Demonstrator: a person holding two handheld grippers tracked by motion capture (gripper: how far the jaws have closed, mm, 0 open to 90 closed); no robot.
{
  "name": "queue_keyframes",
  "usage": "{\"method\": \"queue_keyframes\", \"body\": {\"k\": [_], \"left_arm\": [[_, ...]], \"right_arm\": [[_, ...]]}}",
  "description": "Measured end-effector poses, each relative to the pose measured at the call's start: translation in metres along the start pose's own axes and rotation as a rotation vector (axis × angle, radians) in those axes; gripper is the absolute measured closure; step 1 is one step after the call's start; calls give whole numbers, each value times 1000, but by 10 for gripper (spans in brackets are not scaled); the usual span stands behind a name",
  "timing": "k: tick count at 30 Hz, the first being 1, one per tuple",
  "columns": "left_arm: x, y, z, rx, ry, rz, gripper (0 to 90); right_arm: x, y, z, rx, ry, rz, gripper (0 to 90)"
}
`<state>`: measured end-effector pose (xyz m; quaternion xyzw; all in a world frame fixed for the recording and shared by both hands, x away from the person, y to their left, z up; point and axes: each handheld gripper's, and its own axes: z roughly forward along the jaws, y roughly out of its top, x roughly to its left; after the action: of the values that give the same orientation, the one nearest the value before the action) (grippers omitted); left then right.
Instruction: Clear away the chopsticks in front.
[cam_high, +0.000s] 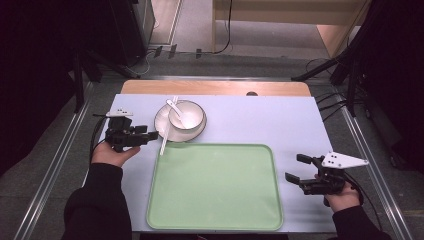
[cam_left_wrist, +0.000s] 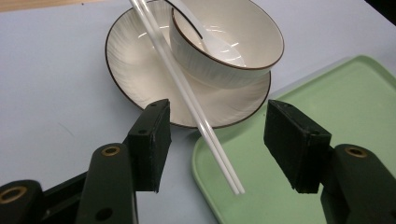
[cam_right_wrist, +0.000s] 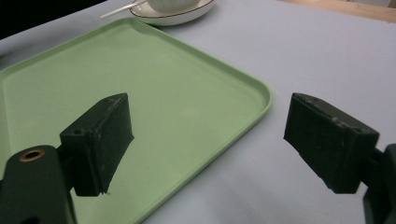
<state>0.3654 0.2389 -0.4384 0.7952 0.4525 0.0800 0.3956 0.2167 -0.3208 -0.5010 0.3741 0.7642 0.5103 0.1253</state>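
Observation:
A white bowl (cam_high: 189, 119) with a white spoon (cam_high: 176, 108) in it stands on a white plate (cam_high: 161, 125) at the back left of the table. A pair of white chopsticks (cam_high: 164, 138) leans across the plate's rim, its near tips over the corner of a green tray (cam_high: 215, 200). My left gripper (cam_high: 153, 134) is open at the plate's left; in the left gripper view the chopsticks (cam_left_wrist: 201, 119) run between the jaws of the left gripper (cam_left_wrist: 219, 142) without touching them. My right gripper (cam_high: 295, 168) stands open and empty, right of the tray (cam_right_wrist: 140, 93).
The pale blue table top (cam_high: 280, 120) has a wooden strip (cam_high: 215, 88) along its far edge. Metal rails run down both sides of the table. The plate's rim (cam_left_wrist: 126, 79) lies close to the tray's corner (cam_left_wrist: 205, 154).

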Motion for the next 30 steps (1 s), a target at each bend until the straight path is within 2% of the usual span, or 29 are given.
{"method": "queue_keyframes", "body": {"k": [2, 3, 4, 7, 9, 11, 12, 15, 16, 17, 19, 23, 26, 30], "left_arm": [[5, 3, 11, 5, 3, -48, 417], [5, 3, 11, 5, 3, -48, 419], [9, 5, 18, 14, 14, -62, 427], [13, 6, 31, 42, 53, -54, 430], [13, 6, 35, 48, 59, -55, 431], [14, 7, 42, 64, 69, -40, 428], [13, 9, 50, 80, 88, -34, 434], [13, 11, 56, 84, 108, -32, 471], [13, 11, 58, 83, 117, -37, 511], [14, 11, 63, 91, 129, -59, 538], [16, 10, 66, 95, 111, -92, 574], [17, 11, 68, 84, 103, -122, 598], [16, 12, 70, 90, 105, -116, 621], [12, 13, 77, 115, 136, -104, 671]], "right_arm": [[0, 0, 0, -1, 3, -1, 160], [1, 0, 2, -2, 6, -3, 161], [1, 0, 3, -3, 11, -7, 161], [2, 1, 5, -3, 25, -15, 161], [4, 1, 5, 0, 30, -22, 161], [4, 1, 5, 1, 29, -23, 161], [4, 0, 4, 2, 26, -19, 161], [4, -1, 4, 4, 24, -18, 161], [4, -1, 2, 4, 20, -15, 161], [4, -2, 2, 4, 20, -18, 161], [4, -2, 1, 4, 18, -16, 161], [4, -3, -1, 6, 13, -14, 161], [4, -4, -2, 6, 11, -8, 162], [4, -4, -2, 8, 10, -8, 162]]}}
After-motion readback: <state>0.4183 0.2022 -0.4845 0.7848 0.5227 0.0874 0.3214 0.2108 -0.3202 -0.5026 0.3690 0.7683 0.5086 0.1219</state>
